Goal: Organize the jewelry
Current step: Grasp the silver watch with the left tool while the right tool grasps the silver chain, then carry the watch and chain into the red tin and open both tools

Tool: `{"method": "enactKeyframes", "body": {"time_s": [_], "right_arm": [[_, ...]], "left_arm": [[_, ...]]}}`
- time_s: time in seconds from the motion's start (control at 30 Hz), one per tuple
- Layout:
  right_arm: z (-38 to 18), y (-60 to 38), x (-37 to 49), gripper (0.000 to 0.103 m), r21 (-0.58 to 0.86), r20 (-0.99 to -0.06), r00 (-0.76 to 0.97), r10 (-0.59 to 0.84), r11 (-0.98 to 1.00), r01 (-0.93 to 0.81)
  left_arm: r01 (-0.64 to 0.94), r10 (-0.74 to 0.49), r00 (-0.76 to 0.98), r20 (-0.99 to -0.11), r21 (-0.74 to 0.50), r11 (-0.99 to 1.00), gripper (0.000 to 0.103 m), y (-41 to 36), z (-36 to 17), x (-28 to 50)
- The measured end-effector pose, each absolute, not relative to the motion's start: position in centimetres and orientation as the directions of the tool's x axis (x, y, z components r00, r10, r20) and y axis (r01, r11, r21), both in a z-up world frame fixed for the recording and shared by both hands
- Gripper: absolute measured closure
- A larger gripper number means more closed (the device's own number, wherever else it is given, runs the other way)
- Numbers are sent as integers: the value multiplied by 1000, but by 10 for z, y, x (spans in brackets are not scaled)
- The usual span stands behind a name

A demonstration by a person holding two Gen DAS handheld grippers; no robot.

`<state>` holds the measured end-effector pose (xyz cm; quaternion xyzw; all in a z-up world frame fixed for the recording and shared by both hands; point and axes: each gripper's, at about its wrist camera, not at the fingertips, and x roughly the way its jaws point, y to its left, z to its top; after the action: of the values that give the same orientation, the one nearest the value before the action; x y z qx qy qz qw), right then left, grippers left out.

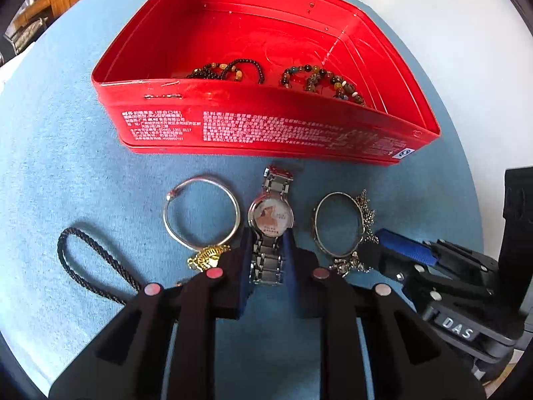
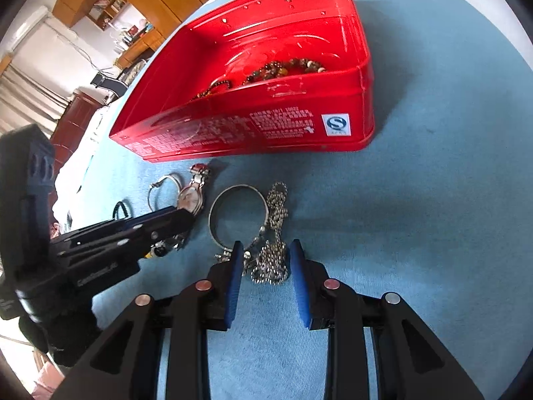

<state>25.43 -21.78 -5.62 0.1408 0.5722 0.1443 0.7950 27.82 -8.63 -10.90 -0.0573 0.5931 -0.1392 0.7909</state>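
Note:
A red tin (image 1: pixel 266 130) (image 2: pixel 253 133) stands on the blue cloth with two bead bracelets (image 1: pixel 233 70) (image 1: pixel 319 80) inside. In front of it lie a silver bangle (image 1: pixel 201 213), a silver watch (image 1: pixel 270 216), a thin bangle (image 1: pixel 338 223) (image 2: pixel 240 213) and a ball chain (image 2: pixel 274 233). My left gripper (image 1: pixel 268 250) has its jaws around the watch band, pads touching it. My right gripper (image 2: pixel 266 260) is open, its pads on either side of the ball chain's lower loops.
A black braided cord (image 1: pixel 90 260) lies at the left and a gold pendant (image 1: pixel 206 256) by the silver bangle. The table's white rim (image 1: pixel 466 33) shows beyond the cloth. Room furniture (image 2: pixel 66 66) is at the far left.

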Motion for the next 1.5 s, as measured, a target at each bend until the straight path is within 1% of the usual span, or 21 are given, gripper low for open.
{"method": "enactKeyframes", "body": {"time_s": [0.1,0.17,0.23,0.33,0.43,0.57,0.67,0.9,1.17,1.37,1.5], "right_arm": [[-58,-218,254,89,372,-868,324,376,925,-78],[-58,-220,254,90,383,-863,327,386,921,-76],[-57,-220,250,90,378,-863,330,382,922,-80],[-57,-220,245,90,375,-860,337,382,923,-91],[-57,-225,243,90,402,-850,340,402,913,-75],[-53,-235,239,91,474,-821,334,463,879,-54],[-40,-241,234,91,491,-799,366,477,869,-61],[-3,-250,221,91,529,-745,422,516,843,-98],[37,-249,216,91,498,-725,472,501,855,-143],[55,-252,213,91,476,-718,496,488,865,-161],[65,-250,219,91,463,-718,503,481,870,-171]], "left_arm": [[154,-294,253,-922,-261,953,86,-86,-107,282],[149,-300,250,-920,-270,951,85,-86,-107,284],[151,-300,250,-920,-269,951,82,-87,-108,290],[157,-292,263,-920,-258,953,82,-89,-111,288],[160,-281,274,-920,-245,956,85,-91,-110,285],[156,-285,276,-918,-249,956,87,-96,-105,277],[155,-307,280,-910,-272,950,87,-89,-100,273],[169,-353,346,-869,-313,935,87,-75,-66,254],[204,-382,386,-840,-326,923,88,-70,-36,238],[220,-392,418,-819,-328,919,88,-69,-27,235],[226,-395,446,-803,-326,918,88,-68,-11,234]]}}
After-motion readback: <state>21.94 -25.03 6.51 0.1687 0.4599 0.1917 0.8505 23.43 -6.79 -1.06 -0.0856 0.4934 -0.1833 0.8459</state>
